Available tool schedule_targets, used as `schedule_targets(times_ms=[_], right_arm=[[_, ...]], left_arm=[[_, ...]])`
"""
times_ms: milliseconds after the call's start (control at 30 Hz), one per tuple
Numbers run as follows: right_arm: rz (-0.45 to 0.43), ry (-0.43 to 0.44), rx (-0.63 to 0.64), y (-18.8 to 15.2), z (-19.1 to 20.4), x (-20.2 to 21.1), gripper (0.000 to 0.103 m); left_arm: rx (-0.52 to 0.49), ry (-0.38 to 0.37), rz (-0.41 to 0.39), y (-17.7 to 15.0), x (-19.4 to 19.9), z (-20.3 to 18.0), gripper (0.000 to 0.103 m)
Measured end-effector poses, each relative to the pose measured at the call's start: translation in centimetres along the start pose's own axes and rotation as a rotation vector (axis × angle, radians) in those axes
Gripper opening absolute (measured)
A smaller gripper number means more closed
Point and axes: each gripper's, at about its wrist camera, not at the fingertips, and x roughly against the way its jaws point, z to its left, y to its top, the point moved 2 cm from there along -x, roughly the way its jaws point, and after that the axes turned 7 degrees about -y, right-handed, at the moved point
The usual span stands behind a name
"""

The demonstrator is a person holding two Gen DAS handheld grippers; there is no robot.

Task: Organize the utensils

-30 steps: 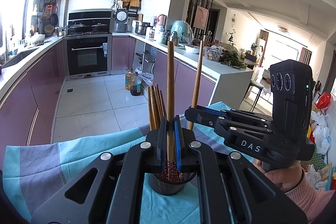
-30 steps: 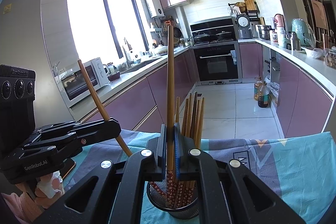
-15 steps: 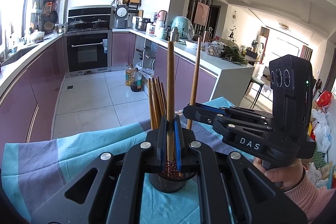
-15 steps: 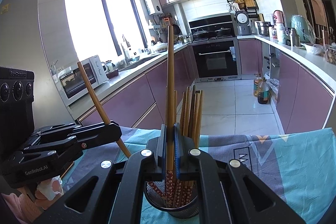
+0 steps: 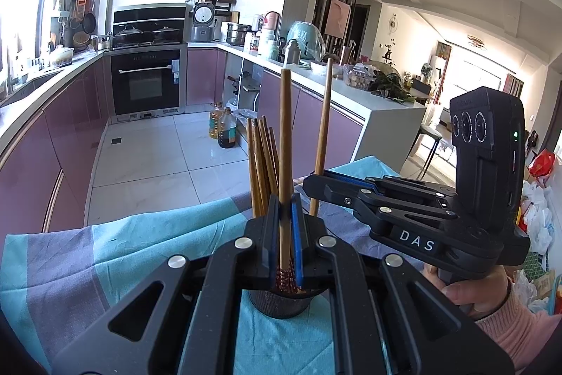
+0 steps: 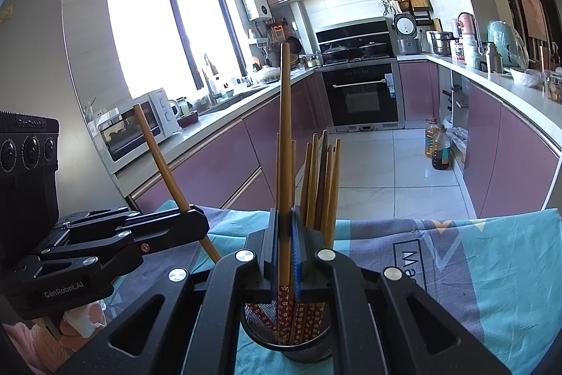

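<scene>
Over mesh holder (image 6: 305, 345), both tools pinch one chopstick each, sunk slightly lower than before.

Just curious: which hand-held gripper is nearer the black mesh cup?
Right. The right hand-held gripper sits directly over the black mesh cup; the left hand-held gripper holds off to one side.

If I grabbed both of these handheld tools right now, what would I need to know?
Left gripper: shut on one chopstick, upright, its patterned end down in the mesh cup.
Right gripper: shut on another chopstick, also lowered into the mesh cup.
Done: several chopsticks already stand in the cup on the blue cloth.
Left: open both jaws to drop these two, then draw back.
</scene>
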Motion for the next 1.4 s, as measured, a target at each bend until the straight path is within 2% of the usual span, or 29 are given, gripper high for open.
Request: schedule_targets(times_ms=[1400], right_arm=[[0.038, 0.000, -0.005, -1.2, -0.5, -1.3, 0.006]], left_arm=[[-0.004, 0.012, 0.046, -1.9, -2.0, 0.4, 0.007]])
